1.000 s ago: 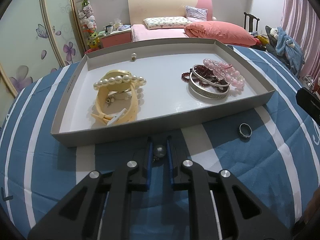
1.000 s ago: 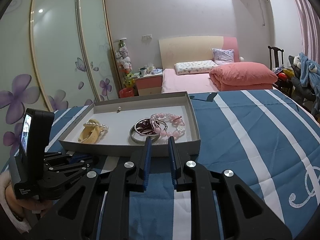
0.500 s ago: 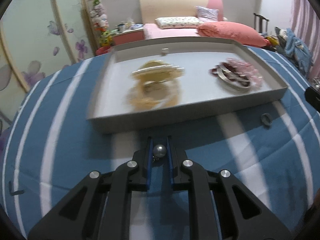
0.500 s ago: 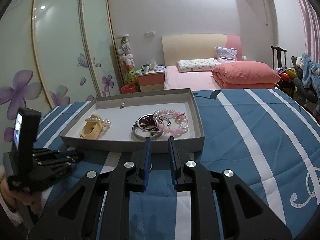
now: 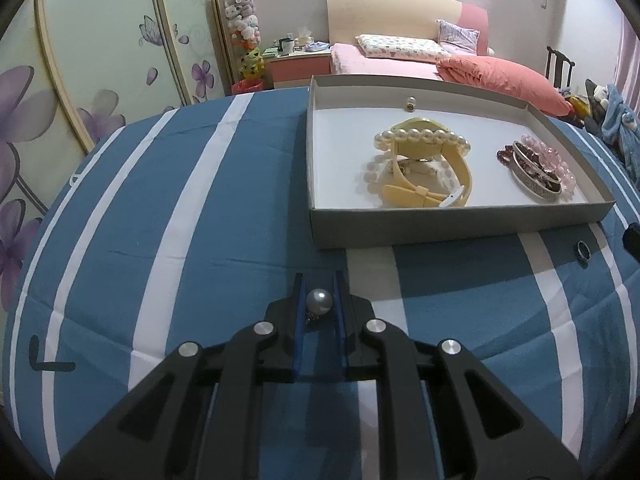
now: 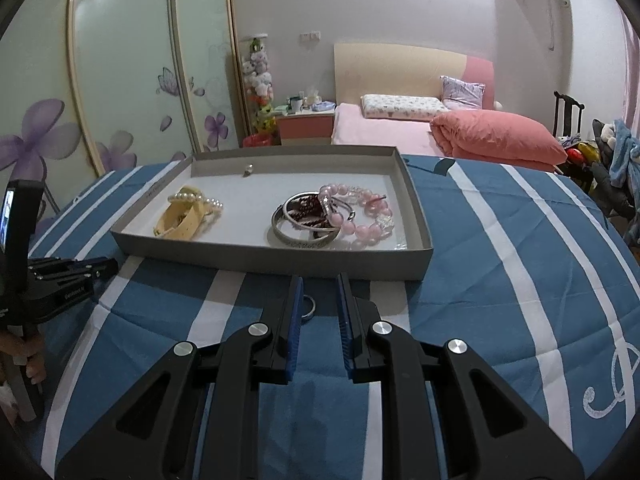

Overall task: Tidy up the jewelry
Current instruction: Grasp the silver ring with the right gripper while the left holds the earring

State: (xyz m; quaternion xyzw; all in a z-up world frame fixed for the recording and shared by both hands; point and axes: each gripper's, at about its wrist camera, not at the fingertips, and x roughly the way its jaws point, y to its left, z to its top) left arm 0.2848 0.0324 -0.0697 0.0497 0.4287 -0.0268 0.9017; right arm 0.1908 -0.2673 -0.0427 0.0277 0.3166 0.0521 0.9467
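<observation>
Holding a grey pearl earring [image 5: 318, 301] in my left tongs [image 5: 319, 300]: the blue pads are nearly closed and press on the bead from both sides, low in the centre of the left wrist view, over the blue-and-white striped bedspread [image 5: 160, 216].

The grey cardboard tray [image 5: 460, 224] sits in the upper right of that frame, apart from the tongs. Inside it:
- a yellow watch strap [image 5: 428, 192] with a pearl bracelet [image 5: 420, 138] draped over it, centre of the tray;
- silver bangles [image 5: 538, 186] and a pink bead bracelet [image 5: 560, 166], touching, at the right end;
- a small stud [image 5: 410, 103] by the far wall.

My right tongs [image 6: 318, 312] are at a narrow gap, gripping nothing. A metal ring [image 6: 308, 307] lies flat on the bedspread between the fingers, just beside the left pad; I cannot tell whether they touch. It lies just in front of the tray's near wall.
</observation>
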